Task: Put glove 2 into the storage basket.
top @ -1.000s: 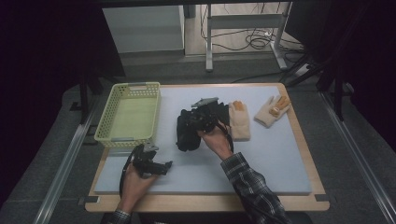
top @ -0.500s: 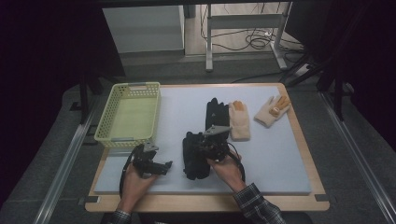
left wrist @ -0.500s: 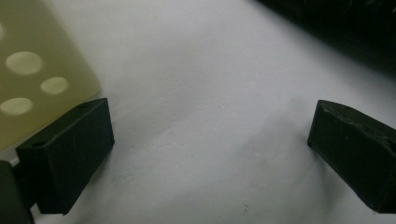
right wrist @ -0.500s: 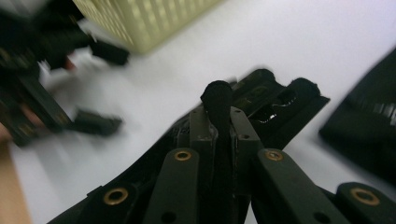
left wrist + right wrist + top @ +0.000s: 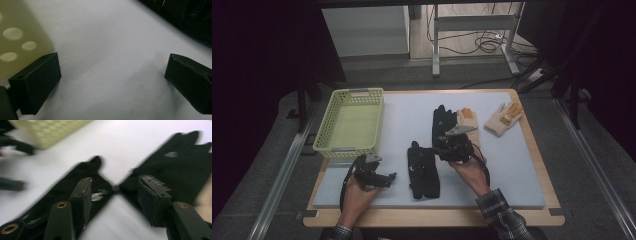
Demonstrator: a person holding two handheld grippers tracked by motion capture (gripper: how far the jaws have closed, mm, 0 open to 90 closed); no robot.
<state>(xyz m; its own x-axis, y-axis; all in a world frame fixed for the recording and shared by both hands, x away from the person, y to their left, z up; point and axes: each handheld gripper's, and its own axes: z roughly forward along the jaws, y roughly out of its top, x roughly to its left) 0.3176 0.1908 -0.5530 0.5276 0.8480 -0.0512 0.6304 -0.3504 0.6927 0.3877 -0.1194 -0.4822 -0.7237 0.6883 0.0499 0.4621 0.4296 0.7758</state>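
Note:
One black glove (image 5: 422, 171) (image 5: 82, 176) lies flat on the pale blue mat (image 5: 512, 170), near the front middle. My right gripper (image 5: 440, 149) (image 5: 113, 187) hovers just at its right edge. Its jaws have just been opening and now stand apart, with no pad pressing on the glove. A second black glove (image 5: 442, 124) (image 5: 180, 167) lies farther back. My left gripper (image 5: 388, 177) (image 5: 112, 67) rests low over bare mat left of the front glove, open with nothing between its fingers.
A yellow-green basket (image 5: 349, 122) (image 5: 20, 37) (image 5: 47, 130) stands at the back left of the mat. A beige glove with orange fingertips (image 5: 469, 120) lies beside the rear black glove, and another beige glove (image 5: 504, 117) lies at the back right. The mat sits on a wooden table (image 5: 437, 217).
My right gripper brought the black glove from the back middle to the front middle, laid it flat and opened its jaws. The left gripper has stayed where it was.

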